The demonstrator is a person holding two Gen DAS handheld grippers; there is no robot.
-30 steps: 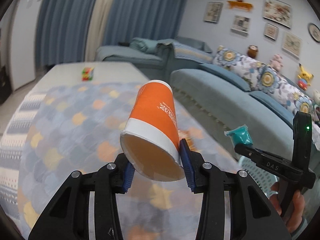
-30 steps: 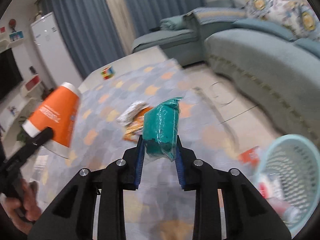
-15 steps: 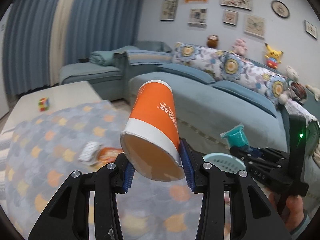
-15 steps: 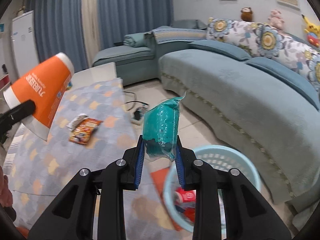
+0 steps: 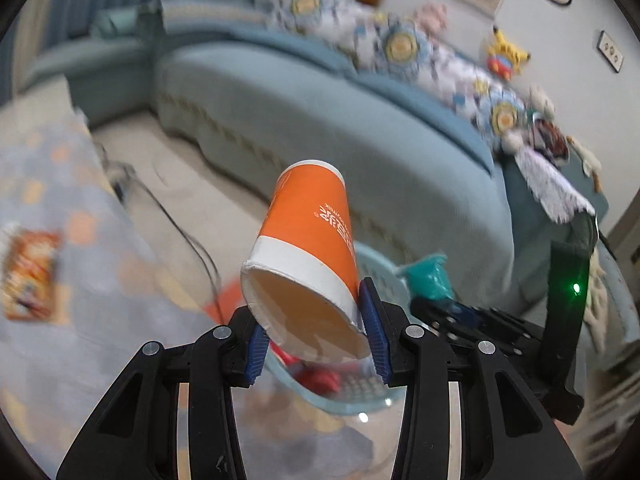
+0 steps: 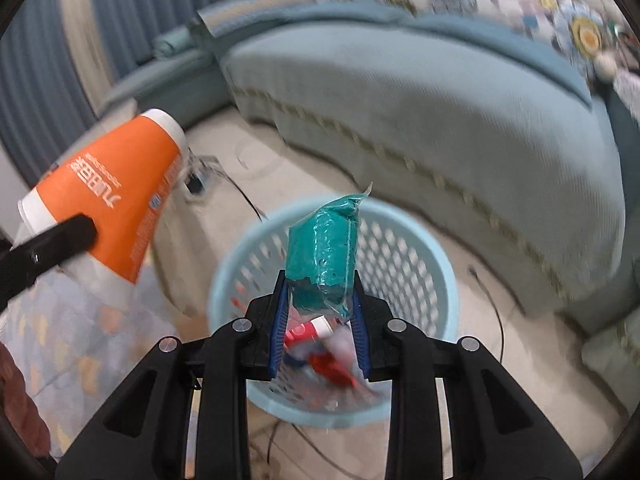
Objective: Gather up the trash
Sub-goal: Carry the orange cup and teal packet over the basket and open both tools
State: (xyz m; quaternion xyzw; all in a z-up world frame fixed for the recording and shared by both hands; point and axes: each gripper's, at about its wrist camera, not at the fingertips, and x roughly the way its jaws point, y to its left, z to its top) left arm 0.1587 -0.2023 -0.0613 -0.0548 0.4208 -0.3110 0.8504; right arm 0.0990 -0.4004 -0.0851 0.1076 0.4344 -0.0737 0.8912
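Pale floor (image 6: pixel 304 176), blue basket (image 6: pixel 224 280) beside sofa (image 6: pixel 440 92), patterned rug (image 5: pixel 60 280) nr.

Orange cup (image 5: pixel 310 236) (white rim band), teal packet (image 6: pixel 322 262) — pale-blue perforated basket (image 6: pixel 400 256)

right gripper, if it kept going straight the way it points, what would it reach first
Probably the blue basket: the right gripper, shut on a teal packet, points into its open mouth, towards the trash inside. Depth is unclear.
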